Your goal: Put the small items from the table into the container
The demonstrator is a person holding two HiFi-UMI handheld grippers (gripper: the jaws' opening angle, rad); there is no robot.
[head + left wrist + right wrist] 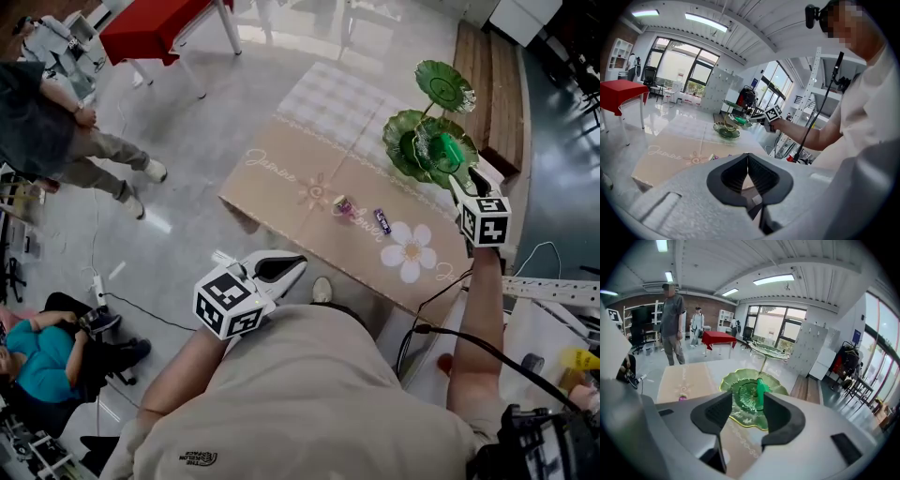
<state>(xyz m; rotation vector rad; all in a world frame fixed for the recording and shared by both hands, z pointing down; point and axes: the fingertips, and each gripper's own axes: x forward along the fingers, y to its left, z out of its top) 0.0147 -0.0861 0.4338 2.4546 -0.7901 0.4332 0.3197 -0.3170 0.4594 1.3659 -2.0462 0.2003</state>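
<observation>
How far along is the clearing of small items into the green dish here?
Done: one green item lies in the green dish. In hand: nothing; the right gripper is open and empty by the dish, the left gripper shut. Left: a pink item and a purple item on the table.

Pale cursive lettering on the brown tablecloth (281,192), beside a printed flower outline, reads approximately "Jasmine". The same word appears on the cloth in the left gripper view. A small dark logo (199,458) on the person's beige shirt is too small to read.
</observation>
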